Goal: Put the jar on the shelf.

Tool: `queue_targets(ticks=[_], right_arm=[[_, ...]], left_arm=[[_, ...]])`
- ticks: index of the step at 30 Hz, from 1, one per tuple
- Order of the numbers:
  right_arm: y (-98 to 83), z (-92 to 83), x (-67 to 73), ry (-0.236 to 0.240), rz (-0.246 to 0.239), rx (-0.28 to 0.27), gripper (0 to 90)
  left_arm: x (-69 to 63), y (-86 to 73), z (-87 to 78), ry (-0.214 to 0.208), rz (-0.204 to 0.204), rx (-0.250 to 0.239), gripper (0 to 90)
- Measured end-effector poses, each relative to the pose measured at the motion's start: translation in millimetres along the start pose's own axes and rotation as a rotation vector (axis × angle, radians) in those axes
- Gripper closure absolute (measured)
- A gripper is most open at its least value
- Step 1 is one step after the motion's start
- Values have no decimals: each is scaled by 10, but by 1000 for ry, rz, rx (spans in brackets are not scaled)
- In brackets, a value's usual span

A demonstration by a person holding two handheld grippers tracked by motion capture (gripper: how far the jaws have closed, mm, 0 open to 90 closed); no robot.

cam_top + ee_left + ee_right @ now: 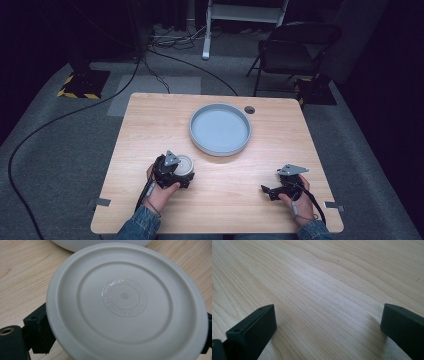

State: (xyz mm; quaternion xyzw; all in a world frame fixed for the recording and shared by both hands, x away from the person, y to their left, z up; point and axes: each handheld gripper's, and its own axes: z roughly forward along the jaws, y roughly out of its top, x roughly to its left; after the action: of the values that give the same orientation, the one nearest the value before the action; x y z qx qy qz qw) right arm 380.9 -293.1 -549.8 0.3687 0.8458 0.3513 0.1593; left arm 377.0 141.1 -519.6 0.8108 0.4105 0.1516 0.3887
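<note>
Two hand-held grippers sit over a light wooden table (220, 200), one in each of the person's hands. Denim sleeves enter from the bottom edge of the high view.

Left gripper (181, 175): near the table's left front, in the left hand (161, 192). Its jaws sit on either side of a small round grey-white lid (126, 302), one black jaw against the lid's left edge and the other just showing at its right edge. Grasping the lid, as far as both views tell. In the left gripper view the lid faces the camera, with concentric ridges and raised lettering in a ring around its centre; the lettering is too blurred to read with confidence. Whether the lid rests on the wood or is lifted clear, cannot tell.

Large round grey tray (220, 129): shallow, with a raised rim, at the middle of the table's far half, just beyond the lid. A pale curved edge at the top of the left gripper view is probably its rim.

Right gripper (266, 190): at the table's right front, in the right hand (296, 197), well apart from the tray and the lid. Jaws spread wide, nothing between them but bare wood grain, held low over the surface.

Small dark hole (249, 109) in the tabletop just right of the tray. Beyond the table: a folding chair (292, 47) and cables (165, 42) on grey carpet.
</note>
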Motion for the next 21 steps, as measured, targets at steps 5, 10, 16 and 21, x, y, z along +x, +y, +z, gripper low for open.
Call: queue_targets(ticks=[5,10,16,21], right_arm=[[0,0,0,0,0,0,1],[0,0,0,0,0,0,1],[0,0,1,-1,0,0,1],[-1,-1,2,-2,2,0,1]], left_arm=[[-21,15,-7,21,1,2,84],[0,25,-34,17,-22,-7,91],[4,53,-59,27,-9,2,91],[-10,149,-106,27,11,-1,91]])
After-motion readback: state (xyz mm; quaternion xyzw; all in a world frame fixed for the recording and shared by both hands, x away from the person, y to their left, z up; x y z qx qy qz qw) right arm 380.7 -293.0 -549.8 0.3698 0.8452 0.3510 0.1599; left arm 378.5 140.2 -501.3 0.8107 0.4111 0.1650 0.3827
